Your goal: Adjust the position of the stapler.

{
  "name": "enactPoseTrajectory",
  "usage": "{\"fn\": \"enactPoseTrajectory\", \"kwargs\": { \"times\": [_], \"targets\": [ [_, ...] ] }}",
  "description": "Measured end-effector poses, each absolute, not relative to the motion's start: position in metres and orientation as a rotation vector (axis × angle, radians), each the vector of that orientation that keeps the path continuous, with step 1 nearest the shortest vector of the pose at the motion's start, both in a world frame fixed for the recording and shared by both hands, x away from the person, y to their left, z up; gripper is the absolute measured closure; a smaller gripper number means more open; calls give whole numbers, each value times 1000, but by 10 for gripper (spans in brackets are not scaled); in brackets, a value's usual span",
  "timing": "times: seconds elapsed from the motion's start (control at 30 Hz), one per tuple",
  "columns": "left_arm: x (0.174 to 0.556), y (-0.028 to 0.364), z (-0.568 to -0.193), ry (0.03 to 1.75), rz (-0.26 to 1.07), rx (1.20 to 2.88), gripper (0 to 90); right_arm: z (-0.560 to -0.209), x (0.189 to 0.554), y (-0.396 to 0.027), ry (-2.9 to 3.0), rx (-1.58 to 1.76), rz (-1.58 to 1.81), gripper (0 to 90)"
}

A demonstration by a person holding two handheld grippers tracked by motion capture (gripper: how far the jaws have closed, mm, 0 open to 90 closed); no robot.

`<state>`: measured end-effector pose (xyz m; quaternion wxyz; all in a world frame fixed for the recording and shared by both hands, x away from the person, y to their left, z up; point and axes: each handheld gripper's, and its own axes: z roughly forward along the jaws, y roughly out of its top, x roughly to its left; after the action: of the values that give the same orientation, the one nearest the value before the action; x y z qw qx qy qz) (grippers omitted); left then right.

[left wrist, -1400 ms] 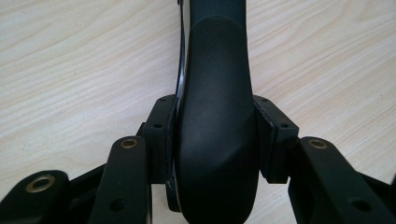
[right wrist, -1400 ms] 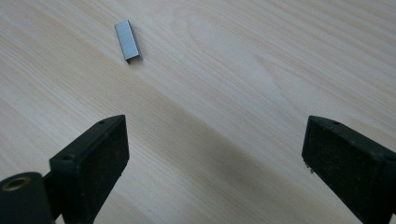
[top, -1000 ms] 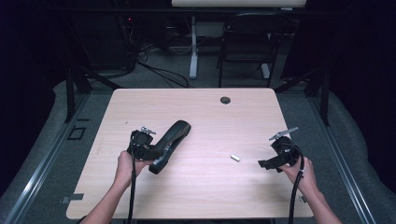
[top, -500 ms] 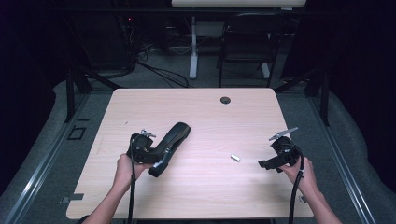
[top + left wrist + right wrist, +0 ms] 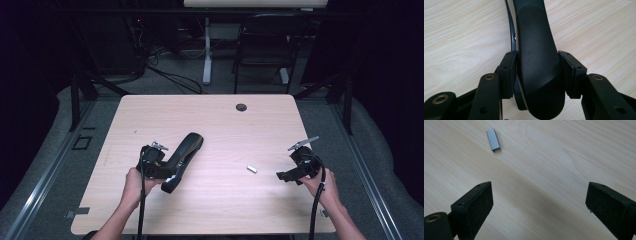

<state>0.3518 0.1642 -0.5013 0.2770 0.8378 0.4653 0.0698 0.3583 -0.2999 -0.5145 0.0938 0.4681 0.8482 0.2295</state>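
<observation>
Stapler [image 5: 182, 160] shifted slightly in left gripper [image 5: 165, 172].

Your left gripper [image 5: 537, 75] has just been easing its jaws apart around the near end of the black stapler [image 5: 536, 50], which lies on the light wooden table [image 5: 461, 37].

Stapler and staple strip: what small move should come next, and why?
Probably the right gripper should ease forward onto the staple strip: its jaws stand wide open with the strip lying loose on the table just ahead. The left gripper has its jaws around the stapler, which have just been opening slightly.
</observation>
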Motion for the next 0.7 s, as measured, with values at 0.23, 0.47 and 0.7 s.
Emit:
{"fn": "enactPoseTrajectory", "kwargs": {
  "times": [0.23, 0.47, 0.7],
  "targets": [
    [350, 163, -501, 1239, 181, 2256, 512, -515, 358, -300, 2520, 1386, 681, 71],
    [346, 163, -501, 1229, 166, 2261, 504, -515, 359, -300, 2526, 1383, 676, 71],
    [341, 161, -500, 1214, 153, 2269, 492, -515, 359, -300, 2526, 1382, 671, 72]
  ]
}}
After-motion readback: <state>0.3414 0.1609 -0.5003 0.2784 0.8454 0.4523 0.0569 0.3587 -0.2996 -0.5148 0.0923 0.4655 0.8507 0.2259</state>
